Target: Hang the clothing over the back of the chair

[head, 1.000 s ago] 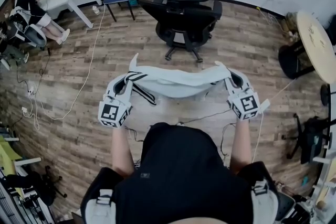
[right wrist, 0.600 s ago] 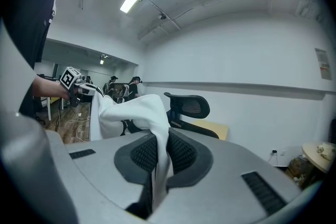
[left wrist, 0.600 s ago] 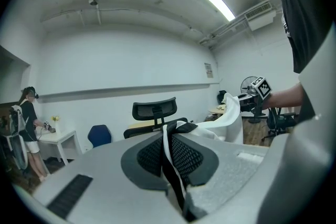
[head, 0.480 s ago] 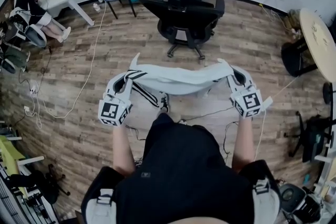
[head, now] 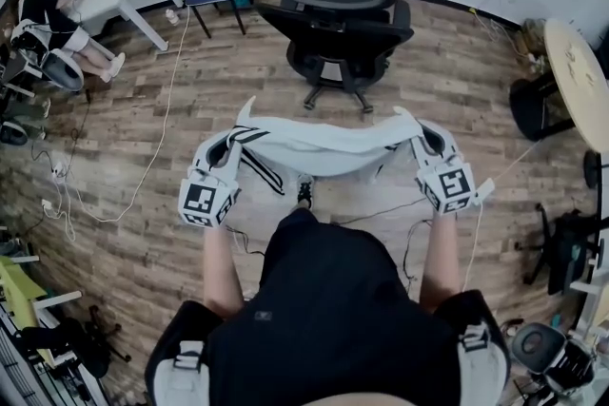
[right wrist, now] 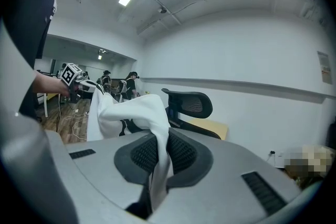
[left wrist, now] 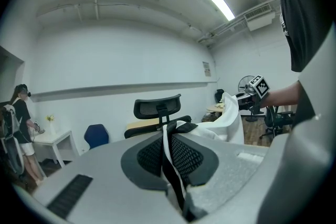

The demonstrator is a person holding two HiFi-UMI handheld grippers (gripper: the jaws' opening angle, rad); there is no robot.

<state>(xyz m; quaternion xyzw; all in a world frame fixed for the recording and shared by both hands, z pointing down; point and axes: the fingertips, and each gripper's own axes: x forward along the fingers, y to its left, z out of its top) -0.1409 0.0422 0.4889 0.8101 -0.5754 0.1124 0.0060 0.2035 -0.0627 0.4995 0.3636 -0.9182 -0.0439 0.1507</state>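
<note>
Plank floor (head: 114, 147), black chair (head: 335, 24) ahead. White clothing (head: 319, 147) stretched short of chair, left gripper (head: 228, 147) and right gripper (head: 419, 140) each clamped on an end. Hold taut, lift above backrest, drape centred

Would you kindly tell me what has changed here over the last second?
Very little. A shoe has stepped into view beneath the clothing, and the office chair sits slightly further right in the head view, so the person seems to be walking. The left gripper and right gripper stay shut on the clothing, stretched between them.
</note>
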